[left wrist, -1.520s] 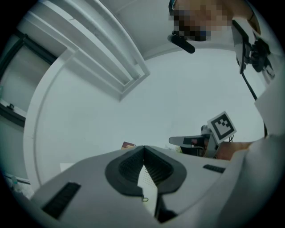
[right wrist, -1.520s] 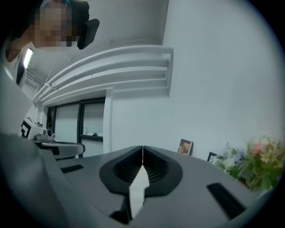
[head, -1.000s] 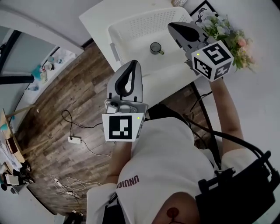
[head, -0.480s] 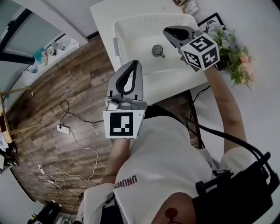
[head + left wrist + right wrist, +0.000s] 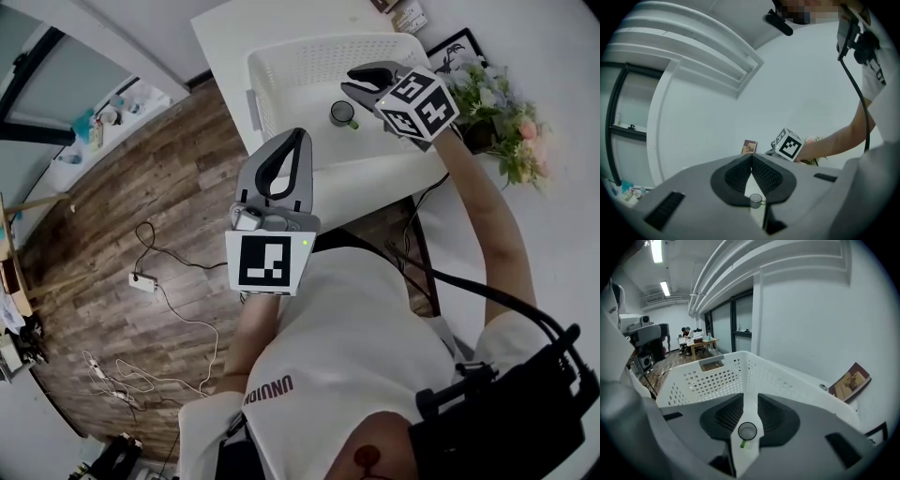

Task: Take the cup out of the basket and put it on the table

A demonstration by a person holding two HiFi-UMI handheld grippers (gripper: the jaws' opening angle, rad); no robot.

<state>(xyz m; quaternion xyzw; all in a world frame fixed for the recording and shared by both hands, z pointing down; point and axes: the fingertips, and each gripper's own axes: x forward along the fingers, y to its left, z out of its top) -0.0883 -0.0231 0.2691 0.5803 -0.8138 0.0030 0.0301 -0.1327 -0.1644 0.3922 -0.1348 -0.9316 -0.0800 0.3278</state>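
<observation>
While the right gripper [image 5: 364,82] is hovering, jaws only narrowly apart, over the cup [image 5: 343,113] standing in the basket [image 5: 309,52] at upper centre of frame, it is probably needing wider jaws before descending squarely; left gripper [image 5: 296,139] is idling closed.

I hold my left gripper [image 5: 296,137] close in front of my chest, pointing forward, its jaws closed tip to tip. My left forearm [image 5: 251,349] is tucked in against my body. My right arm [image 5: 489,217] is stretched well forward and bare along the forearm, carrying my right gripper [image 5: 353,81] angled down and leftward, its jaws a narrow gap apart
</observation>
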